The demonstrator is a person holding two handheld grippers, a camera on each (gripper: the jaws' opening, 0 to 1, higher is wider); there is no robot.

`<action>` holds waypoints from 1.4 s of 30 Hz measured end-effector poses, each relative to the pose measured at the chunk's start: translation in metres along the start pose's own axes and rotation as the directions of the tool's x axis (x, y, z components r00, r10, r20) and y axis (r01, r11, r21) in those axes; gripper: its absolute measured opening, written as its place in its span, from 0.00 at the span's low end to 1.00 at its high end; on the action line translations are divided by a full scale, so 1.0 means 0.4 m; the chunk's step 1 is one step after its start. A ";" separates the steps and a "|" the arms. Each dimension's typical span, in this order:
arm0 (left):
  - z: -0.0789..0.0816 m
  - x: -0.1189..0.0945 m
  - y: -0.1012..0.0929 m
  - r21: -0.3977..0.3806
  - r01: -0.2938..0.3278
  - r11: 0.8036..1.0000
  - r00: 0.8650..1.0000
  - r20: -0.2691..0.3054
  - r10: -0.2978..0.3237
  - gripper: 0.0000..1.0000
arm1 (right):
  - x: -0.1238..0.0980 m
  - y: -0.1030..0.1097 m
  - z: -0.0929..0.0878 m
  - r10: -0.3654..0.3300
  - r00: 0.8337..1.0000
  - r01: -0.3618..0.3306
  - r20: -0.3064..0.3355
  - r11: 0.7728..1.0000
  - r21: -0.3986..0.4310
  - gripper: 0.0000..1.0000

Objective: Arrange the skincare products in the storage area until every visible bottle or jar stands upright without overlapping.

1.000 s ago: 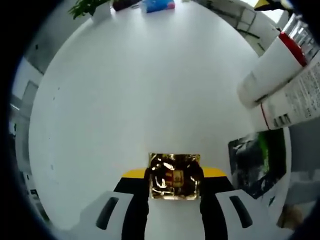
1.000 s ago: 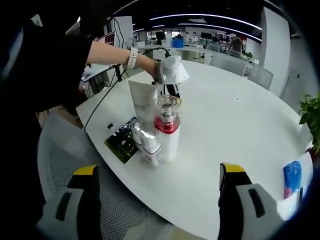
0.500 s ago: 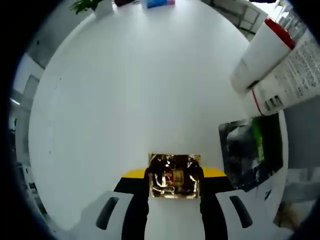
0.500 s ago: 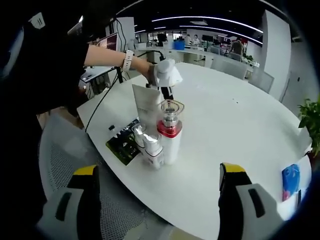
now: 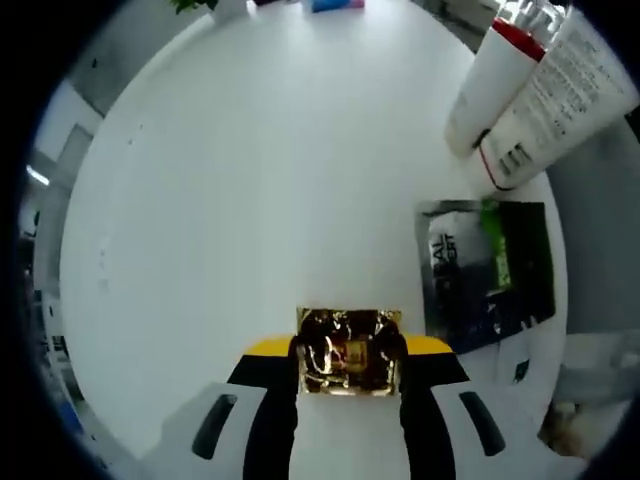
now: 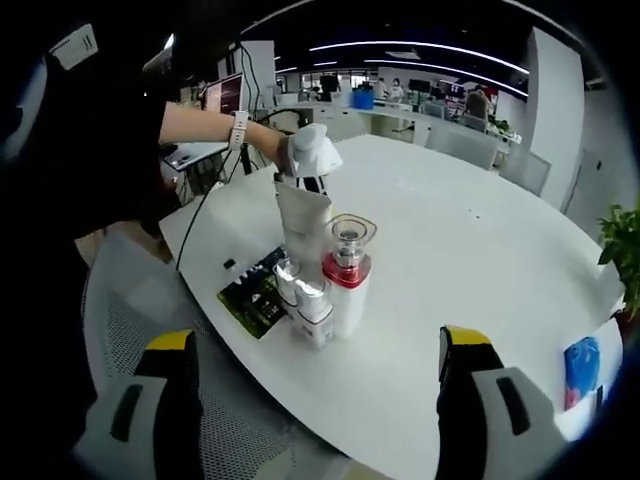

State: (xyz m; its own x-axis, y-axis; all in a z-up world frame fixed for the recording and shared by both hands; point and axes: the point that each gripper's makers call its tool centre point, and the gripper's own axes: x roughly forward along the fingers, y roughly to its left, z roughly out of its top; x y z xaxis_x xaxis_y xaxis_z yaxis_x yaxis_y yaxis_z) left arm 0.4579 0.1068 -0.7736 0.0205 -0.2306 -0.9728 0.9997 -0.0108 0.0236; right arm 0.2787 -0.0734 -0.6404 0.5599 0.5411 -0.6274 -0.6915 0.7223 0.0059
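Note:
My left gripper is shut on a small gold foil-wrapped item, low over the white table. To its right lie a dark green sachet, a white bottle with a red collar and a white printed tube. In the right gripper view the bottle stands upright beside silver-capped tubes, a tall white tube and the sachet. The left gripper hovers behind them in a person's hand. My right gripper is open and holds nothing, well short of the products.
A mesh chair sits under the table's near edge. A blue pack and a plant are at the far right of the table. Office desks and screens fill the background.
The left gripper has shifted with the gold item still held, so the sachet and bottles now sit higher in its view. In the right gripper view it has drifted leftward behind the products. The right gripper stays open.

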 end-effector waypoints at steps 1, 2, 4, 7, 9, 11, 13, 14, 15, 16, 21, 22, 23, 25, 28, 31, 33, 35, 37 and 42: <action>-0.009 -0.001 -0.003 -0.005 -0.001 1.000 1.000 -0.003 0.001 0.36 | -0.001 -0.001 0.002 -0.002 1.000 0.002 0.005 1.000 0.003 1.00; -0.016 -0.002 -0.008 -0.012 -0.001 1.000 1.000 -0.004 0.001 0.36 | -0.002 -0.001 0.004 -0.003 1.000 0.003 0.007 1.000 0.003 1.00; -0.027 -0.006 -0.011 -0.019 -0.003 1.000 1.000 -0.005 0.003 0.36 | -0.006 0.002 0.007 0.002 1.000 -0.002 0.011 1.000 0.001 1.00; -0.042 -0.012 -0.020 -0.027 -0.009 1.000 1.000 -0.009 0.009 0.36 | -0.007 0.007 0.008 0.007 1.000 -0.007 0.012 1.000 -0.004 1.00; -0.050 -0.018 -0.026 -0.034 -0.015 0.999 1.000 -0.011 0.015 0.36 | -0.006 0.010 0.006 0.007 1.000 -0.007 0.010 1.000 -0.010 1.00; -0.057 -0.021 -0.036 -0.041 -0.017 0.999 1.000 -0.012 0.016 0.36 | -0.006 0.012 0.006 0.006 1.000 -0.006 0.010 1.000 -0.014 1.00; -0.066 -0.023 -0.045 -0.045 -0.019 0.999 1.000 -0.015 0.018 0.36 | -0.007 0.015 0.007 0.009 1.000 -0.009 0.011 1.000 -0.018 1.00; -0.070 -0.024 -0.050 -0.045 -0.019 0.999 1.000 -0.017 0.018 0.36 | -0.007 0.017 0.007 0.010 1.000 -0.010 0.012 1.000 -0.020 1.00; -0.076 -0.024 -0.055 -0.048 -0.021 0.999 1.000 -0.021 0.020 0.36 | -0.007 0.018 0.008 0.010 1.000 -0.010 0.012 1.000 -0.023 1.00; -0.079 -0.025 -0.058 -0.048 -0.021 0.999 1.000 -0.023 0.020 0.36 | -0.007 0.019 0.007 0.011 1.000 -0.010 0.010 1.000 -0.026 1.00; -0.091 -0.031 -0.076 -0.056 -0.027 0.998 0.999 -0.024 0.026 0.36 | -0.009 0.024 0.003 0.010 1.000 -0.010 0.007 0.999 -0.035 1.00; -0.094 -0.032 -0.081 -0.057 -0.033 0.998 0.999 -0.026 0.031 0.36 | -0.010 0.025 0.003 0.010 1.000 -0.010 0.006 0.999 -0.036 1.00; -0.095 -0.033 -0.085 -0.057 -0.034 0.998 0.999 -0.026 0.032 0.36 | -0.011 0.026 0.003 0.010 1.000 -0.010 0.007 0.999 -0.036 1.00; -0.098 -0.032 -0.096 -0.062 -0.031 0.998 0.999 -0.022 0.030 0.36 | -0.012 0.028 0.003 0.010 1.000 -0.009 0.009 0.999 -0.036 1.00; -0.102 -0.027 -0.110 -0.063 -0.027 0.998 0.999 -0.022 0.025 0.36 | -0.012 0.033 0.000 0.012 1.000 -0.012 0.003 0.999 -0.040 1.00; -0.106 -0.026 -0.120 -0.063 -0.024 0.998 0.999 -0.024 0.023 0.36 | -0.012 0.039 -0.001 0.016 1.000 -0.016 0.002 0.999 -0.045 1.00; -0.109 -0.029 -0.123 -0.068 -0.026 0.997 0.999 -0.023 0.025 0.36 | -0.012 0.040 0.000 0.016 1.000 -0.016 0.003 0.999 -0.045 1.00; -0.111 -0.031 -0.126 -0.070 -0.029 0.997 0.999 -0.022 0.027 0.36 | -0.013 0.042 0.000 0.017 1.000 -0.016 0.002 0.999 -0.048 1.00; -0.114 -0.033 -0.132 -0.074 -0.030 0.997 0.999 -0.021 0.028 0.36 | -0.014 0.043 0.001 0.017 1.000 -0.017 0.004 0.999 -0.049 1.00; -0.122 -0.035 -0.149 -0.068 -0.037 0.997 0.999 -0.031 0.035 0.36 | -0.016 0.047 0.003 0.017 1.000 -0.017 0.006 0.998 -0.056 1.00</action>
State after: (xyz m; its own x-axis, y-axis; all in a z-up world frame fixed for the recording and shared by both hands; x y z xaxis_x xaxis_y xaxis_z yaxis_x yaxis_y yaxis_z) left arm 0.3989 0.1582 -0.7725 0.0558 -0.2007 -0.9781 0.9970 0.0636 0.0438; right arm 0.2628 -0.0628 -0.6356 0.5505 0.5561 -0.6227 -0.7255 0.6877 -0.0273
